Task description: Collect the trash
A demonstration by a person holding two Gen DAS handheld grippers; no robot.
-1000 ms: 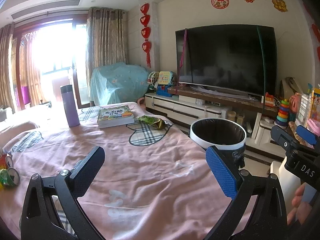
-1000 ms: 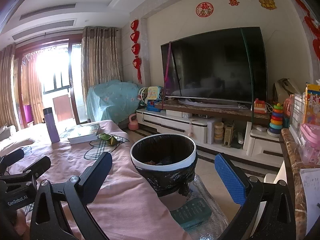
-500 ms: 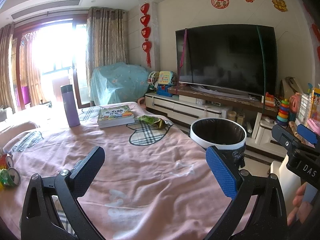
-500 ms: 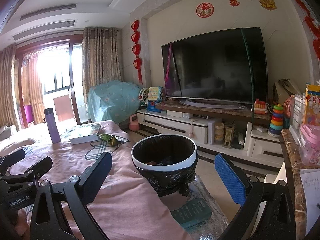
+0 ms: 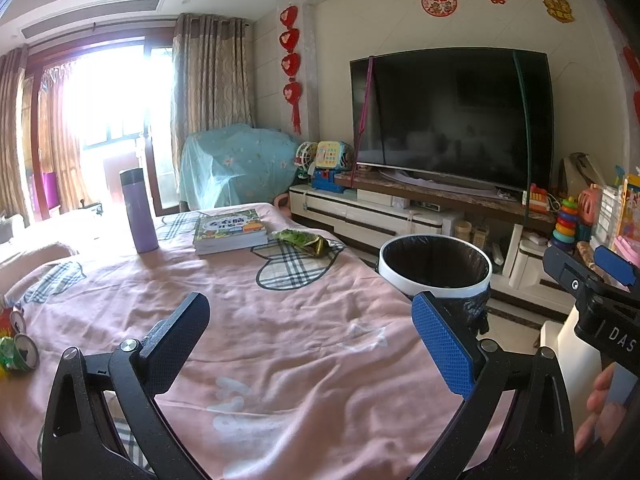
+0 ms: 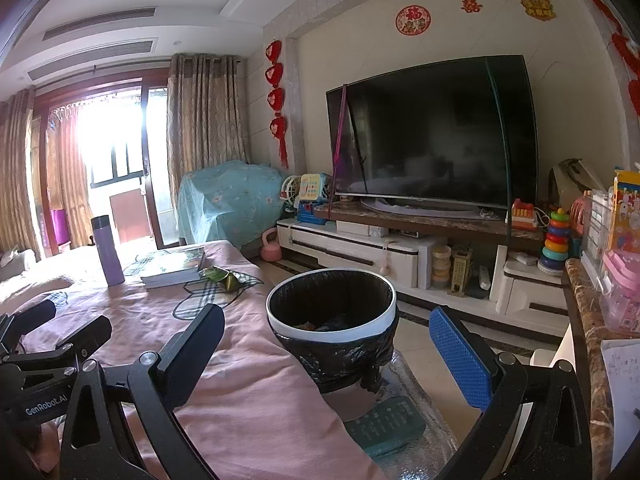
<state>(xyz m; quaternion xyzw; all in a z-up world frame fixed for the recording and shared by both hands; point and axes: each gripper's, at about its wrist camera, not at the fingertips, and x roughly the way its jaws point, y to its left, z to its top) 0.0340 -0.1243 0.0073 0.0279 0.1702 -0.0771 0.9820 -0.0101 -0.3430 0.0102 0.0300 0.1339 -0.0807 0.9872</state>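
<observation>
Both hand-held grippers hover above a table draped in a pink cloth (image 5: 304,344), facing a television wall. Left gripper (image 5: 308,344): fingers spread wide apart, nothing between them, the blue pad (image 5: 442,350) of one finger facing inward. Right gripper (image 6: 324,350): likewise spread wide and empty; in the left wrist view it shows at the far right edge, with part of a hand (image 5: 600,404) below it, and in the right wrist view the left gripper shows at the lower left edge. Trash bin (image 6: 332,320), white-rimmed with a black liner: stands on the floor against the table edge, directly ahead of the right gripper and framed between its fingers; some scraps lie at its bottom. Seen from the left gripper, the bin (image 5: 436,264) lies ahead and to the right, just beyond the blue-padded finger. Green crumpled wrapper (image 5: 306,240): lies on the cloth well ahead of the left gripper, on a plaid heart patch, just right of a stack of books (image 5: 230,230). Purple flask (image 5: 138,210): upright, ahead and to the left, apart from the books. Crushed green can (image 5: 18,352): on the cloth at the far left of the left gripper. A dark green flat object (image 6: 386,424) lies on the floor below the right gripper, near the bin's base.
</observation>
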